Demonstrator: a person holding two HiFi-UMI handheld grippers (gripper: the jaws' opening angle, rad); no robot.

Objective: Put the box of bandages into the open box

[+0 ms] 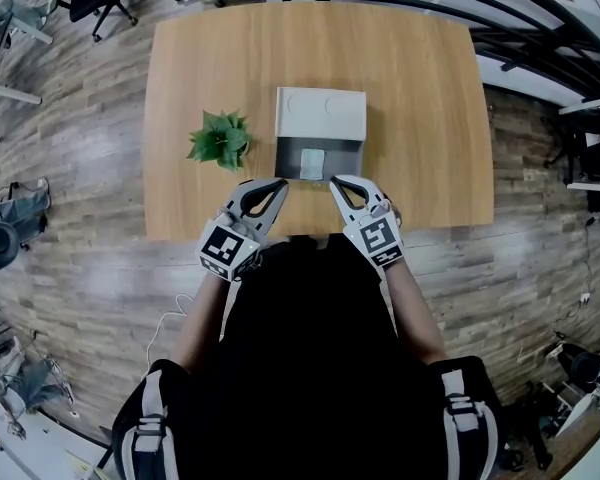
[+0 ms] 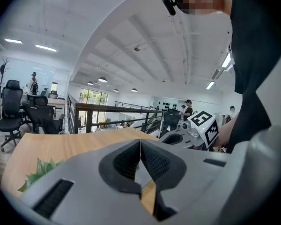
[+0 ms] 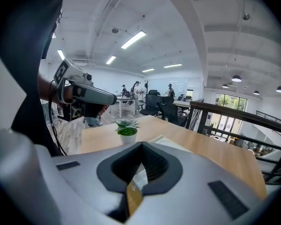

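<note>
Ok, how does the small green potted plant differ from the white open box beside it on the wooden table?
The small green potted plant is leafy and rounded; the white open box is larger and rectangular. The plant stands upright; the box lies flat, lid folded back, dark inside showing. Both rest on the wooden table, apart.

Open-plan office, mezzanine level: black swivel chairs (image 2: 9, 108), desks (image 3: 126, 99), dark handrail (image 2: 112, 108), ceiling strip lights (image 3: 133, 39), wood-plank floor (image 1: 70, 168).
</note>
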